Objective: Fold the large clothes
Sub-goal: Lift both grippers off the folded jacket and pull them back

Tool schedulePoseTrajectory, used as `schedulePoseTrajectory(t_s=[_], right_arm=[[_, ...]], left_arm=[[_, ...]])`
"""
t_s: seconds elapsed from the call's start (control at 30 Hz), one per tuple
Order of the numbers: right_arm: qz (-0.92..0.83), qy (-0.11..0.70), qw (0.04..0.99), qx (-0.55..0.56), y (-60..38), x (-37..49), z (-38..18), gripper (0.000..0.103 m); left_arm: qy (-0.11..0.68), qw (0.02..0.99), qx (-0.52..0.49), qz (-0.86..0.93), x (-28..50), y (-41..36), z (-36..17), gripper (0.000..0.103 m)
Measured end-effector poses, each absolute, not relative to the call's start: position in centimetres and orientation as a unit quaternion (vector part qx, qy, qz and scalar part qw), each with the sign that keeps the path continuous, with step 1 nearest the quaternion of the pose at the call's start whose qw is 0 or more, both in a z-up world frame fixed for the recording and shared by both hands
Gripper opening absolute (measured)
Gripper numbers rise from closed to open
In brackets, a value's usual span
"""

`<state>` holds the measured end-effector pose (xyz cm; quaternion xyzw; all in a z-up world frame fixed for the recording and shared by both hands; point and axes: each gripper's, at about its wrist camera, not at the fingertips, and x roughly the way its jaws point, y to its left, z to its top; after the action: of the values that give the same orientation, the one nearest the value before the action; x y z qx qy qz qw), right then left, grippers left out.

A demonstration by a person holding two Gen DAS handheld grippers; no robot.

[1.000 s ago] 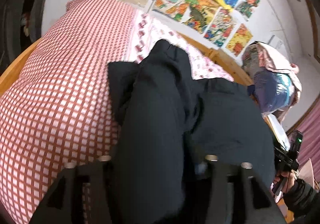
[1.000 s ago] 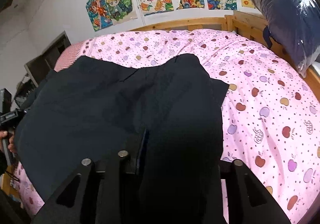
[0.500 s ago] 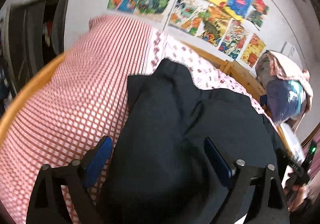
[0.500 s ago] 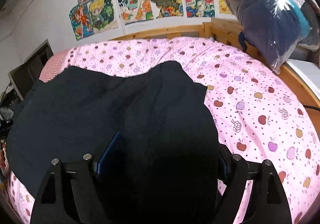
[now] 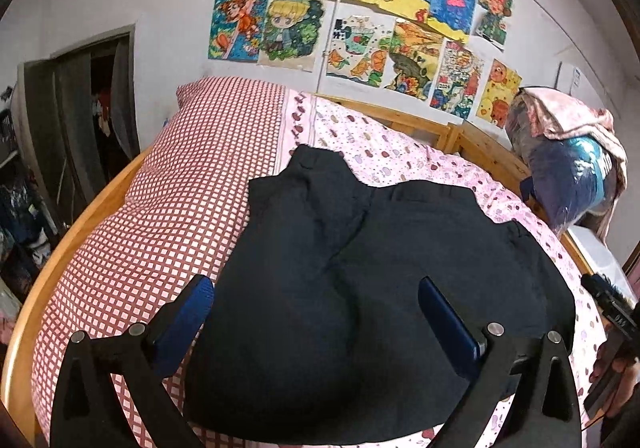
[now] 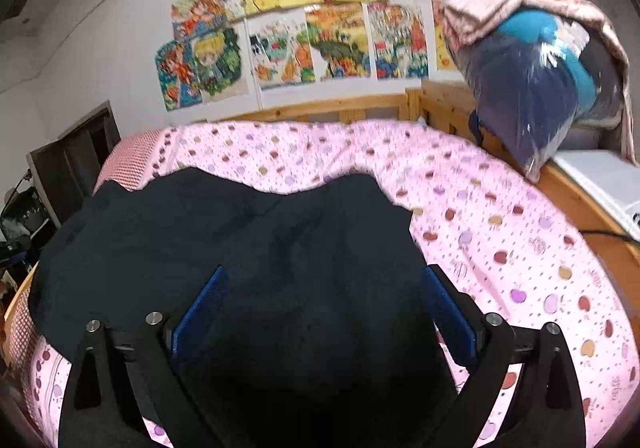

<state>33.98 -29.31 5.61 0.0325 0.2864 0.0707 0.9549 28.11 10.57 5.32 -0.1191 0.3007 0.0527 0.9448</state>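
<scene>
While the dark garment lies folded on the near bed, we note both left gripper and right gripper have just been opening, now wide and empty. Soft, limp; we judge edges best for gripping.

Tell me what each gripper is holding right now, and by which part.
Nothing is held. The left gripper and the right gripper have just been opening; both stand wide open above the black garment, which lies loose on the bed.
</scene>
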Motion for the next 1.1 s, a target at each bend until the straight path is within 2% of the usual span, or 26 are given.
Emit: schedulePoseTrajectory(t_s=[0.37,1.1], right_arm=[[0.120,0.237,0.964,0.015,-28.1,29.4,10.0,0.096],[0.183,0.213,0.960,0.015,-25.9,20.6,13.7,0.096]], left_arm=[[0.267,0.960,-0.083,0.030,24.9,7.5,8.6,0.103],[0.221,0.975,-0.030,-0.002,17.8,4.4,14.4,0.103]])
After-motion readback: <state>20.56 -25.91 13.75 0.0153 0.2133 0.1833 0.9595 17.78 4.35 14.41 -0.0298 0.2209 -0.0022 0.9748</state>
